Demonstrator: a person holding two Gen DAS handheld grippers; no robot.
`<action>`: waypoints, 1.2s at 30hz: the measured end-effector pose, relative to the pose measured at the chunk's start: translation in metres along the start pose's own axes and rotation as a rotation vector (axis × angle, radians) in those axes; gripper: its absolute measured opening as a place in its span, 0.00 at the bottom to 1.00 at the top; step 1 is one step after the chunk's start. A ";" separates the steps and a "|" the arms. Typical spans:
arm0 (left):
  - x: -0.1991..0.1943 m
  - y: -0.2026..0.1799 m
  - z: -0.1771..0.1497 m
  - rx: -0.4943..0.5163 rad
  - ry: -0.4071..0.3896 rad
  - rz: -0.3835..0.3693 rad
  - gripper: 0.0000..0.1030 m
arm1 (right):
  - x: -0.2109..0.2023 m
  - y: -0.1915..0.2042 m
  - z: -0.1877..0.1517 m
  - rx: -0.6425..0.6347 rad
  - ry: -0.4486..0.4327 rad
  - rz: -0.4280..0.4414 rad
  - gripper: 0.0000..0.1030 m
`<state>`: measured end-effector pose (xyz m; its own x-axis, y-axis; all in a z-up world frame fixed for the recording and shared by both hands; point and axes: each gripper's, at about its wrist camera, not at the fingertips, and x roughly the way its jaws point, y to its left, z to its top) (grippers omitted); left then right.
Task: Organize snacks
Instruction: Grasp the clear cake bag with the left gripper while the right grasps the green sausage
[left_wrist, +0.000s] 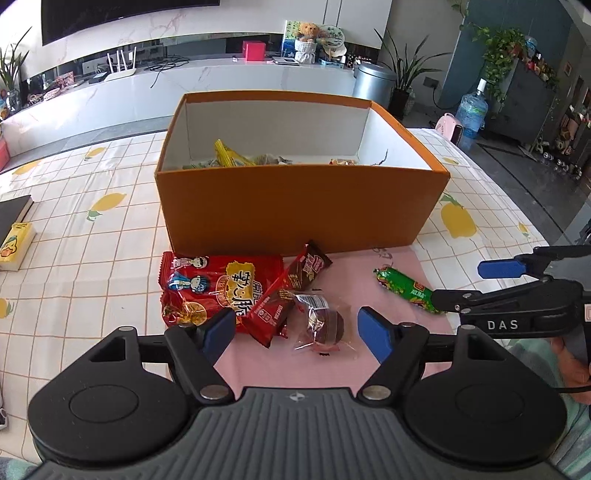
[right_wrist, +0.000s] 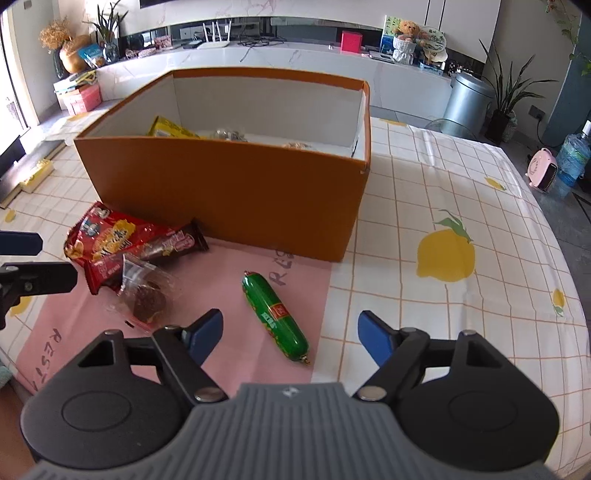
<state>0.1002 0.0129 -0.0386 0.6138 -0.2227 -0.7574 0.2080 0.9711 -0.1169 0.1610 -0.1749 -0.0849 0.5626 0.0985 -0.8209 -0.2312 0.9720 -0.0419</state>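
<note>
An orange box (left_wrist: 295, 206) (right_wrist: 229, 192) stands on the table with several snacks inside. In front of it, on a pink mat (left_wrist: 332, 362) (right_wrist: 221, 280), lie a big red snack bag (left_wrist: 214, 284) (right_wrist: 107, 236), two small brown-red bars (left_wrist: 308, 267) (left_wrist: 267, 314), a clear-wrapped chocolate cake (left_wrist: 321, 325) (right_wrist: 147, 299) and a green sausage (left_wrist: 406, 288) (right_wrist: 275, 314). My left gripper (left_wrist: 299, 332) is open and empty, just short of the cake. My right gripper (right_wrist: 290, 332) is open and empty, with the sausage's near end between its fingers; it also shows in the left wrist view (left_wrist: 476, 284).
A yellow tissue pack (left_wrist: 14, 247) and a dark book (left_wrist: 13, 214) lie at the table's left. The lemon-print tablecloth (right_wrist: 461, 221) covers the table. A white counter, a metal bin (right_wrist: 467, 99) and plants stand beyond it.
</note>
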 end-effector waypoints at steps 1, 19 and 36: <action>0.003 -0.003 -0.002 0.009 0.002 -0.009 0.81 | 0.004 0.001 0.000 -0.008 0.014 -0.002 0.67; 0.056 -0.030 -0.009 0.035 0.048 -0.035 0.70 | 0.039 0.007 0.011 -0.057 0.094 0.019 0.58; 0.079 -0.023 -0.011 0.010 0.070 -0.027 0.48 | 0.062 0.007 0.015 -0.037 0.163 0.041 0.32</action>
<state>0.1358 -0.0262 -0.1025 0.5532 -0.2424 -0.7970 0.2318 0.9637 -0.1322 0.2061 -0.1593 -0.1274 0.4167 0.0994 -0.9036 -0.2822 0.9590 -0.0246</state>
